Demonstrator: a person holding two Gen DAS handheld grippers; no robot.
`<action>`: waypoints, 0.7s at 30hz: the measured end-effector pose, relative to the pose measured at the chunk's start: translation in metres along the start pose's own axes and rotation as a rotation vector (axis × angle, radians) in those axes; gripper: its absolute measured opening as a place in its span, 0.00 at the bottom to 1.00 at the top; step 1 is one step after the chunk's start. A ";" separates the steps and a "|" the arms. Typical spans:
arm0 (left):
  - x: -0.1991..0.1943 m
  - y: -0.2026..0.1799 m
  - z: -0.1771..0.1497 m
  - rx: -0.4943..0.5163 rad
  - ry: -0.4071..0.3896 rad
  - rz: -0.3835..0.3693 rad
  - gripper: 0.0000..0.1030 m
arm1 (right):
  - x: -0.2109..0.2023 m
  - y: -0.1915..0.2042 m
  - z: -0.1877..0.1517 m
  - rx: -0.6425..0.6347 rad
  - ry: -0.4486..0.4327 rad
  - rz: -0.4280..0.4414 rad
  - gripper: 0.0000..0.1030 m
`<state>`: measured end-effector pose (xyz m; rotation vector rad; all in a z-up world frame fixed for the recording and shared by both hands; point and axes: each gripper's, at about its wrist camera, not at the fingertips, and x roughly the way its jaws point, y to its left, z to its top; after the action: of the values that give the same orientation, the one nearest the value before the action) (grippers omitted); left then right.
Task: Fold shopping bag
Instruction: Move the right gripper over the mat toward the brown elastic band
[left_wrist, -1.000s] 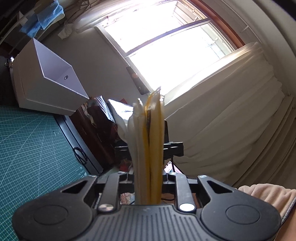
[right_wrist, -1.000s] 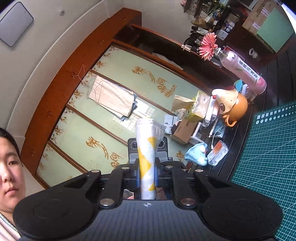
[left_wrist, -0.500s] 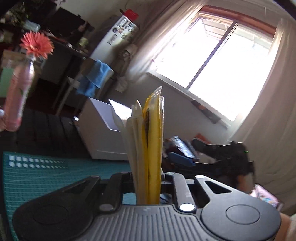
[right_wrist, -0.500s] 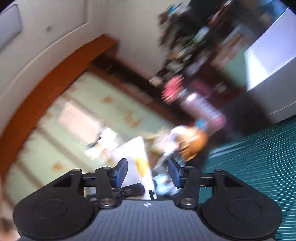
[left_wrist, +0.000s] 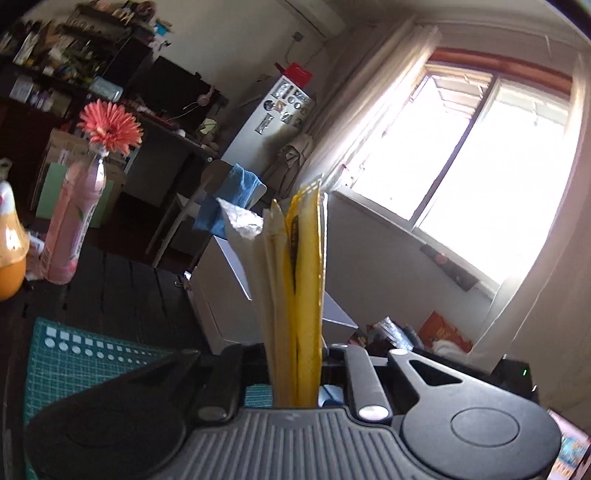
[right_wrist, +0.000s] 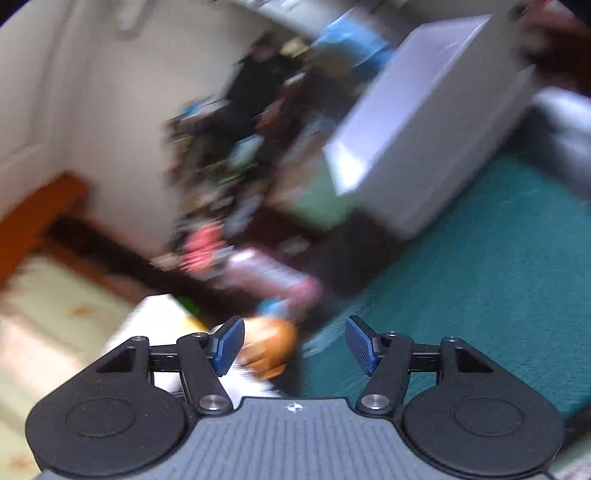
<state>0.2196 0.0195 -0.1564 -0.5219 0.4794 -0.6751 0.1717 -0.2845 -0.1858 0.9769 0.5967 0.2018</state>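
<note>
**A:** What just changed out there?

**B:** My right gripper (right_wrist: 293, 345) has let go. A second ago its jaws were pinched on the rolled end of the shopping bag; they have just been opening, and now they stand wide with nothing between the blue pads (right_wrist: 227, 343). That view is smeared with blur, so I'm swinging that hand across, toward the green cutting mat (right_wrist: 480, 277) on the tabletop.

**A:** And the bag itself?

**B:** All on my left side. My left gripper (left_wrist: 295, 369) has its jaws narrow, clamped on the shopping bag (left_wrist: 295, 280), which stands straight up out of them as a flat sheaf of white and yellow layers. The same clamp as a second ago; only my aim has swung round, from the window toward the shelves. In the right view a pale white-and-yellow shape shows low down, just left of the jaws. Probably the bag's loose end, but it's too blurred to swear to.

**A:** So where does that put the fold?

**B:** My reading: the bag is already gathered into a narrow strip, one end is free, and the free hand needs a fresh hold before the next fold.

**A:** Any containers about?

**B:** A white open box (left_wrist: 236, 280) beyond my left jaws, behind the bag; what I can see of its inside looks bare. Off to the left, a pink bottle (left_wrist: 74, 221) holding one coral flower (left_wrist: 109, 127).
</note>
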 end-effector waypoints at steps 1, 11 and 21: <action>0.005 0.000 -0.001 -0.009 -0.005 0.037 0.14 | 0.002 0.002 -0.005 -0.007 -0.037 -0.057 0.59; 0.008 -0.044 -0.046 0.455 -0.165 0.308 0.14 | 0.052 0.031 -0.031 -0.009 -0.068 -0.587 0.35; 0.020 -0.059 -0.066 0.585 -0.150 0.310 0.13 | 0.057 0.030 -0.041 0.056 0.052 -0.455 0.23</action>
<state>0.1686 -0.0529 -0.1774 0.0567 0.1967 -0.4432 0.1984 -0.2145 -0.2003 0.8665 0.8589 -0.1954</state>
